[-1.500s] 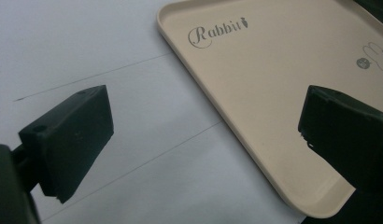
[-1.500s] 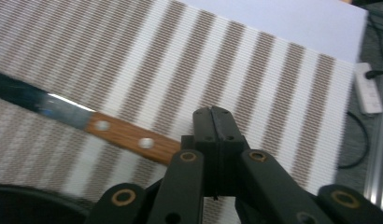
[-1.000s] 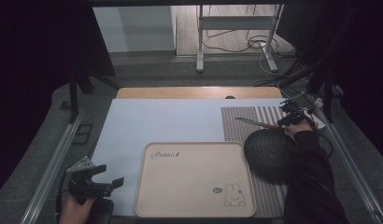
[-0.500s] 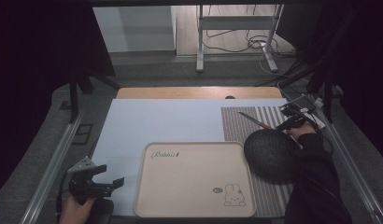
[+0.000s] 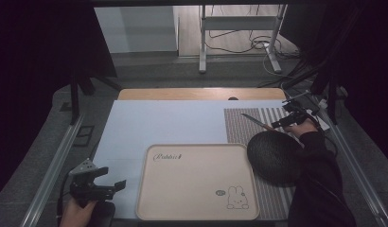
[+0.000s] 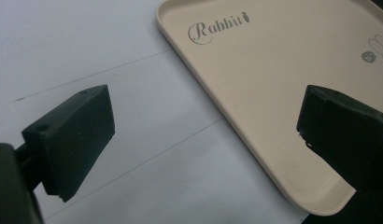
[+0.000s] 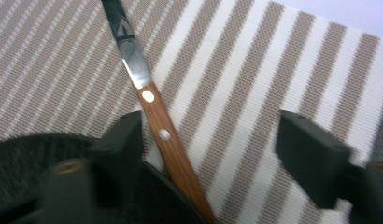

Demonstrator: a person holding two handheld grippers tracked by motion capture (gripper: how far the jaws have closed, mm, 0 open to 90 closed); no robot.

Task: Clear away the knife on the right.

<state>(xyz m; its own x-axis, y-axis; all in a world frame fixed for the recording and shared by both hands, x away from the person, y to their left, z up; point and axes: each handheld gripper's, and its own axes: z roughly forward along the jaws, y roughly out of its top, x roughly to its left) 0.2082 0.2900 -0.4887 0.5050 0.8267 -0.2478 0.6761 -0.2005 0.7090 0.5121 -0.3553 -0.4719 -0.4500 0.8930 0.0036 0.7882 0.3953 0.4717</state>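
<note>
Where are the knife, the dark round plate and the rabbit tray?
knife [image 7: 173, 140], right gripper view, wooden handle.
dark round plate [image 5: 272, 158], high view, its middle.
rabbit tray [image 5: 197, 189], high view, bare floor.

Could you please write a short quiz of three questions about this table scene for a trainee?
1. True or false: the right gripper has its jaws clamped on the knife.
2. What does the knife's wooden handle lean on: A the beige tray, B the dark round plate, C the wooden board?
3. Which word is printed on the tray?

Key
1. False; they have just been opening and stand apart, the handle between them.
2. B
3. Rabbit
</note>
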